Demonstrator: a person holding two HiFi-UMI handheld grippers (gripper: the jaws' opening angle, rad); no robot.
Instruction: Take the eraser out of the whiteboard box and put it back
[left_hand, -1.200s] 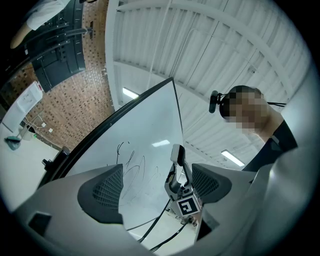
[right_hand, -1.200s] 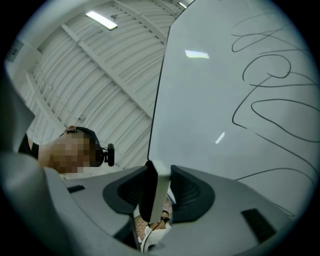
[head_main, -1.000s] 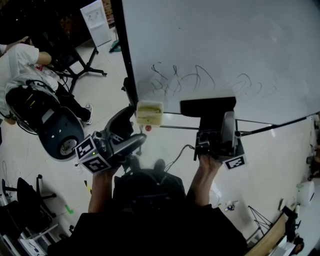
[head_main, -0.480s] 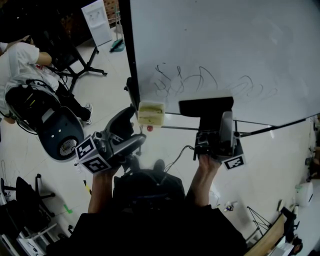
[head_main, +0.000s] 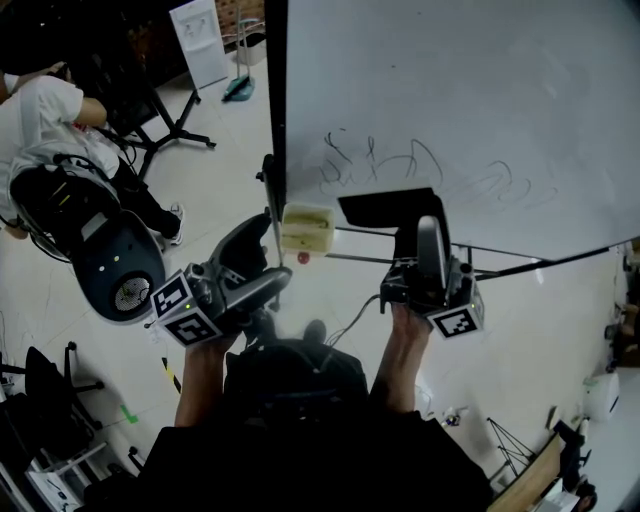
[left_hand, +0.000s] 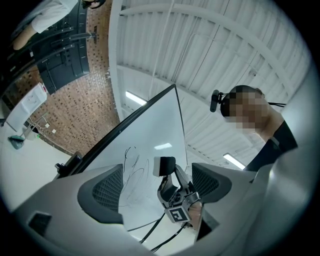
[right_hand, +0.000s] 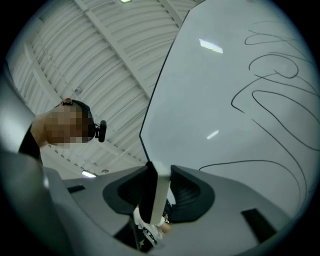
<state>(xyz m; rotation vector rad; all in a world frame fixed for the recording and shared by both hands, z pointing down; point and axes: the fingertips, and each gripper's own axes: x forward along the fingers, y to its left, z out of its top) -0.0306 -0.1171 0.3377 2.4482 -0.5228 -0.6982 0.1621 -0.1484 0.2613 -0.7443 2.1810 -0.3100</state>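
Well, my right claw (right_hand: 159, 189): clamped on the eraser (head_main: 388, 208).
My left claw (head_main: 268, 250): jaws apart, empty.
Risk: the eraser could twist loose or clip the whiteboard box (head_main: 305, 228) rim.

No legible text or numbers

Head view looks steeply down from above, close over left gripper (head_main: 258, 238) and right gripper (head_main: 420, 225), large white scribbled whiteboard (head_main: 450, 100) just ahead of both. Left gripper view tilts upward along its jaws, catching right gripper (left_hand: 170, 175) beside that whiteboard (left_hand: 150, 140). Right gripper view tilts upward too, whiteboard (right_hand: 225, 90) close ahead; all three share it.
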